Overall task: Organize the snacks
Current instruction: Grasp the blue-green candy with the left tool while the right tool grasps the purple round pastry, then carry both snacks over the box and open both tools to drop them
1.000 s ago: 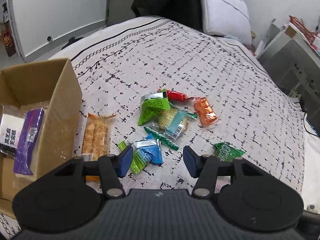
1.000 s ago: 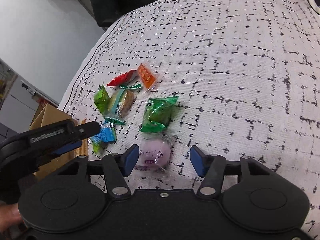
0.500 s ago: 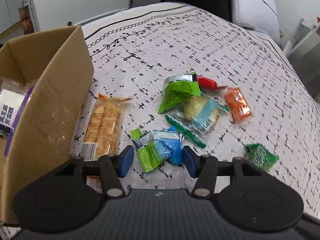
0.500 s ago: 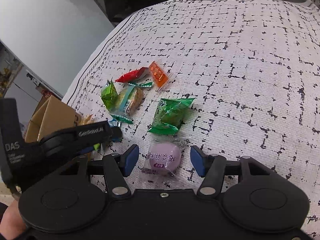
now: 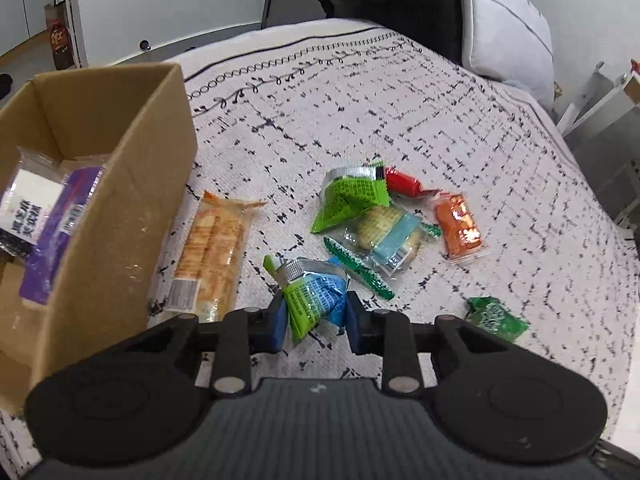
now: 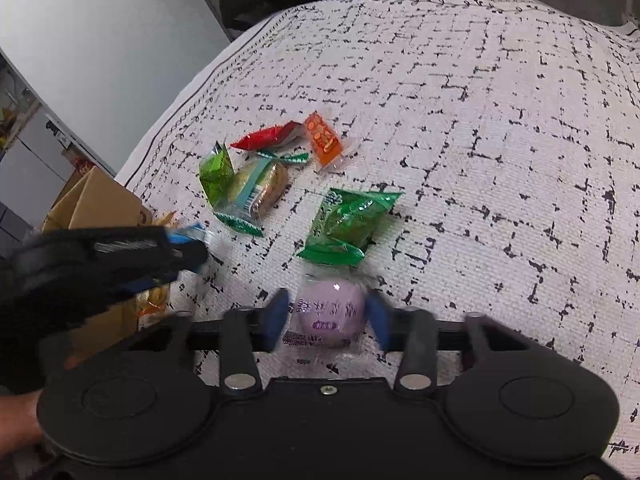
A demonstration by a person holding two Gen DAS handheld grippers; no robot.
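Snacks lie scattered over a white bedspread (image 5: pixel 400 128) with black dashes. Left gripper (image 5: pixel 316 318) has its blue pads pressed against both sides of a green-and-blue packet (image 5: pixel 314 294), so it is clamped on that packet. Just left of it a long orange cracker pack (image 5: pixel 214 256) lies flat beside the wall of an open cardboard box (image 5: pixel 120 220), which already holds a purple wrapper (image 5: pixel 56 236) and a white-labelled bag (image 5: pixel 24 204). Beyond the held packet sits a small heap: a bright green pouch (image 5: pixel 352 200), a clear cookie pack (image 5: pixel 386 236) with a blue band, a red wrapper (image 5: pixel 402 182) and an orange sachet (image 5: pixel 458 226), touching or overlapping one another. A dark green bag (image 5: pixel 496 316) lies apart to the right. Right gripper (image 6: pixel 328 320) straddles a round purple sweet (image 6: pixel 332 314) in clear wrap; its pads are blurred and stand close on either side, and whether they touch it cannot be told. A green bag (image 6: pixel 346 226) lies just ahead of that sweet. A grey pillow (image 5: pixel 504 28) stands at the far end.
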